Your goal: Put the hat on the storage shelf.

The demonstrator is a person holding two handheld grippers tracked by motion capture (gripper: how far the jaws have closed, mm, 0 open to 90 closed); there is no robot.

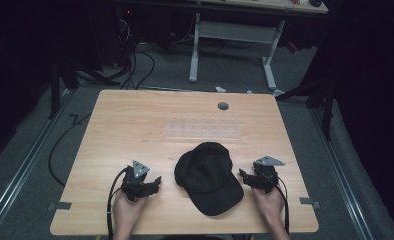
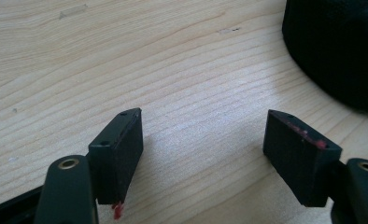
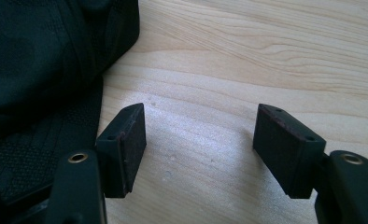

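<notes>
A black baseball cap (image 1: pixel 208 176) lies on the near half of the wooden table (image 1: pixel 135 125), roughly centred between the two hands, its rounded crown toward the far side and its brim pointing near and slightly right. The left gripper (image 1: pixel 152 183) rests on the table just left of the cap, held by the person's left hand (image 1: pixel 127 210); in the left gripper view its jaws stand wide apart over bare wood, nothing between them, with the cap's dark edge (image 2: pixel 336 51) at the upper right. The right gripper (image 1: pixel 245 176) sits just right of the cap, near the brim's edge, in the right hand (image 1: pixel 269 200); in the right gripper view its jaws are likewise spread and empty, and the cap's fabric (image 3: pixel 42 70) lies beside the left-hand jaw, though I cannot tell whether they touch. The cap looks light and soft: the cloth crown should crumple and sag when pinched, while the brim is likely stiffer and would give a firmer hold. Taking the brim edge with one gripper and the crown's rim or back band with the other seems the steadiest way to lift it without it folding
</notes>
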